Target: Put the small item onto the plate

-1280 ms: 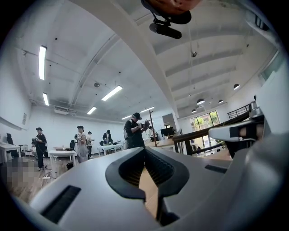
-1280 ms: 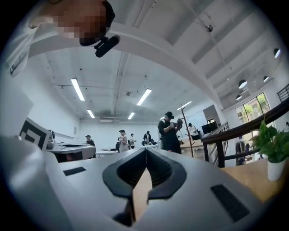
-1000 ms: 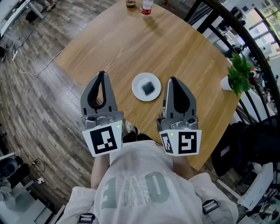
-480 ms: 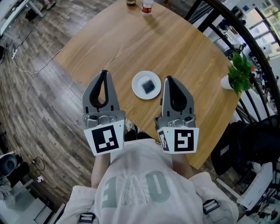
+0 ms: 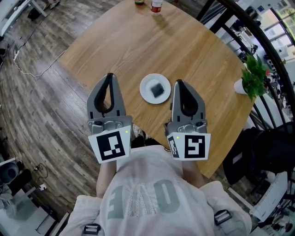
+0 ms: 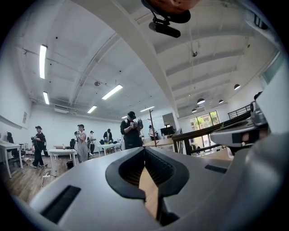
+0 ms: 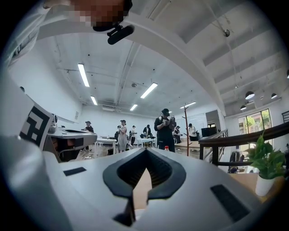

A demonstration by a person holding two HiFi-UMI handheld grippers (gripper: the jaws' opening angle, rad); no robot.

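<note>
Holding left tongs (image 5: 109,77) and right tongs (image 5: 179,83) both pinched together on nothing above the table (image 5: 184,41) edge, I am seeing the small dark square item (image 5: 157,89) lying on the white plate (image 5: 146,83), and judging it light, flat, maybe soft, best nipped across opposite edges.

Bare tabletop (image 5: 138,46) stretched from the plate (image 5: 145,90) to the bottle (image 5: 156,6) at the far edge. The plate lay between the tips of the left gripper (image 5: 109,76) and right gripper (image 5: 179,83). A potted plant (image 5: 252,78) stood at the right edge, beside a black railing (image 5: 237,14).
</note>
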